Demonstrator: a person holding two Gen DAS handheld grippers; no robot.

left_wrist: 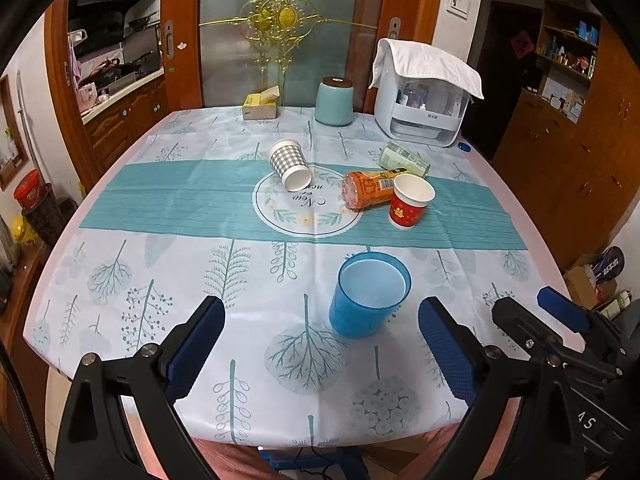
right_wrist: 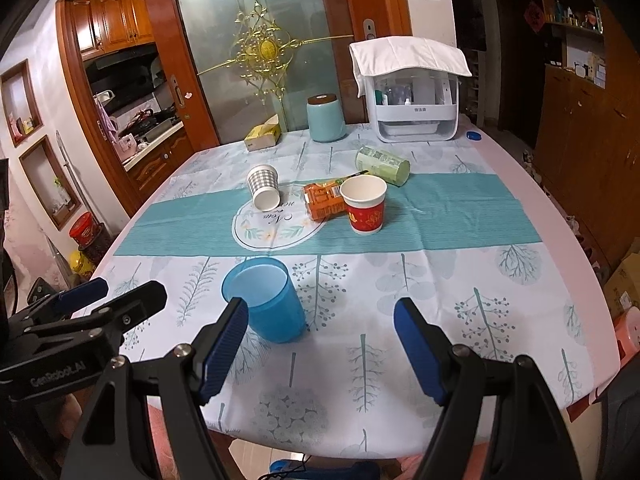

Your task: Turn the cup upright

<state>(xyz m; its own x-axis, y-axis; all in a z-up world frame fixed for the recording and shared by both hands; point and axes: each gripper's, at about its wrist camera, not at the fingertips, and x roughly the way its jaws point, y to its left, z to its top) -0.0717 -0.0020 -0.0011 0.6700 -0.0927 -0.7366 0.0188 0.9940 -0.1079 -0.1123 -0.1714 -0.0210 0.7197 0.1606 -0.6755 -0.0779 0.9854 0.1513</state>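
A blue plastic cup point(left_wrist: 370, 294) stands upright near the table's front; it also shows in the right wrist view point(right_wrist: 266, 300). A grey checked paper cup point(left_wrist: 289, 164) lies on its side at the table's middle, mouth toward me, also in the right wrist view point(right_wrist: 264, 187). A red paper cup point(left_wrist: 410, 206) stands upright, also in the right wrist view point(right_wrist: 365, 204). My left gripper point(left_wrist: 322, 338) is open and empty just before the blue cup. My right gripper point(right_wrist: 320, 338) is open and empty, the blue cup beside its left finger point(right_wrist: 224, 346).
An orange bottle point(left_wrist: 368, 190) and a green can point(left_wrist: 404, 158) lie on their sides by the red cup. A teal canister point(left_wrist: 334, 102), a yellow box point(left_wrist: 260, 106) and a white appliance point(left_wrist: 422, 108) stand at the back. The table's front edge is close below the grippers.
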